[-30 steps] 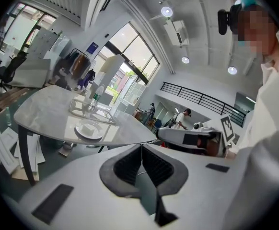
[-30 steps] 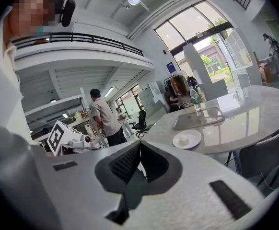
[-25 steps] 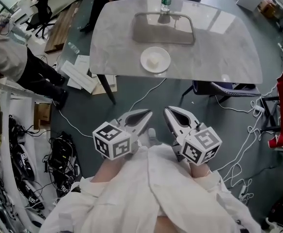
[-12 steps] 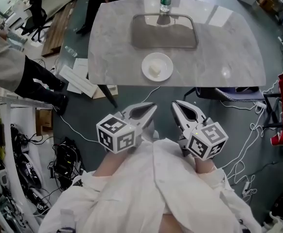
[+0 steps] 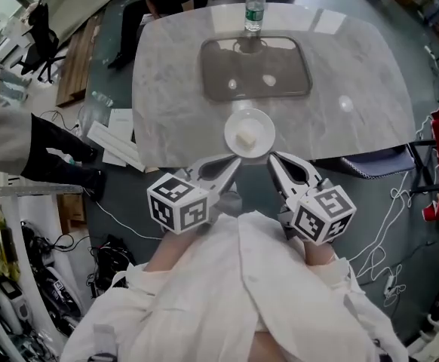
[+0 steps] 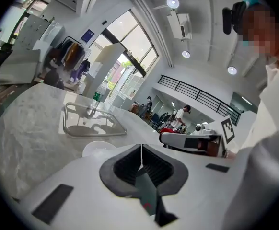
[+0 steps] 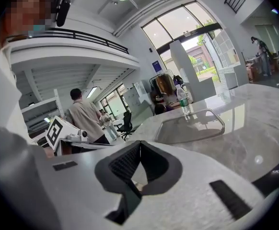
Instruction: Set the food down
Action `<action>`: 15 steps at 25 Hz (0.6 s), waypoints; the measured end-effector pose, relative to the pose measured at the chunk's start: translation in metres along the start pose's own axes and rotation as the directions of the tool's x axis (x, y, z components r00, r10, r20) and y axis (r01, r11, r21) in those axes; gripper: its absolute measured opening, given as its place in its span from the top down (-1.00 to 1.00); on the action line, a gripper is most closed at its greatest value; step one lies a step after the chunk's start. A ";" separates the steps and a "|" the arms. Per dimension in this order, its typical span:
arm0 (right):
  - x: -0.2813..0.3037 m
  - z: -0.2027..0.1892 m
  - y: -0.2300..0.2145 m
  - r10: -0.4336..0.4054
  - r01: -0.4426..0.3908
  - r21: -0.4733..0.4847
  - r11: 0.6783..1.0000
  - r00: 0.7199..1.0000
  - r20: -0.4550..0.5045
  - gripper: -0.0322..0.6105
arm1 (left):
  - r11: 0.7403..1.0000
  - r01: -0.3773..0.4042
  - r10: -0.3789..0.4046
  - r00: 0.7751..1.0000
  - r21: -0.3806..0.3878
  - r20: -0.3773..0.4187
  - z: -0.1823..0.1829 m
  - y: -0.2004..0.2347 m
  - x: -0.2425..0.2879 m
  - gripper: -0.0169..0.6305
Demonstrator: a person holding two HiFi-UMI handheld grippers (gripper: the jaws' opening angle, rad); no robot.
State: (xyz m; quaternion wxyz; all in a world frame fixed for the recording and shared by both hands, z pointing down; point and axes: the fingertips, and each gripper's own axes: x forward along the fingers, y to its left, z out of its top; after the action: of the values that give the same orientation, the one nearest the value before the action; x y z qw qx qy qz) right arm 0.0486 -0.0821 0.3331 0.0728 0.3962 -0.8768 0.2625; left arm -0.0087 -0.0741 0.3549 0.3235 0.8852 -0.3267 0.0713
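Your left gripper (image 5: 232,164) and right gripper (image 5: 273,160) each had their jaws pressed together, with nothing between them. The food (image 5: 244,139), a pale piece too small to identify, lay on the white plate (image 5: 262,122) at the near edge of the table (image 5: 167,89). In the left gripper view, the gripper's own body hid most of the plate. A second earlier the plate lay well ahead of you; now both tips stood just beside it.

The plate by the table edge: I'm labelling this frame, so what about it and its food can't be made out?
Head view: food on the plate, too small to identify.
Left gripper view: left tool hides the food, most of the plate.
Right gripper view: right tool hides both.
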 end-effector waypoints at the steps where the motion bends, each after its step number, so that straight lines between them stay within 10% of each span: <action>1: 0.006 0.003 -0.003 -0.011 0.011 0.005 1.000 1.000 0.002 0.89 | 1.000 0.008 -0.008 1.000 0.002 -0.006 0.005 0.006 0.002 0.89; 15: 0.042 0.005 -0.033 -0.085 0.088 0.065 0.994 0.995 -0.046 0.89 | 0.999 0.039 -0.042 0.995 -0.032 -0.092 0.014 0.049 0.031 0.89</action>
State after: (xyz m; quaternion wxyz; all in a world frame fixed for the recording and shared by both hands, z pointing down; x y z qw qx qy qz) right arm 0.0445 -0.1305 0.3564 0.0897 0.4303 -0.8478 0.2967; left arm -0.0168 -0.1273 0.3804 0.3529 0.8824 -0.2944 0.1008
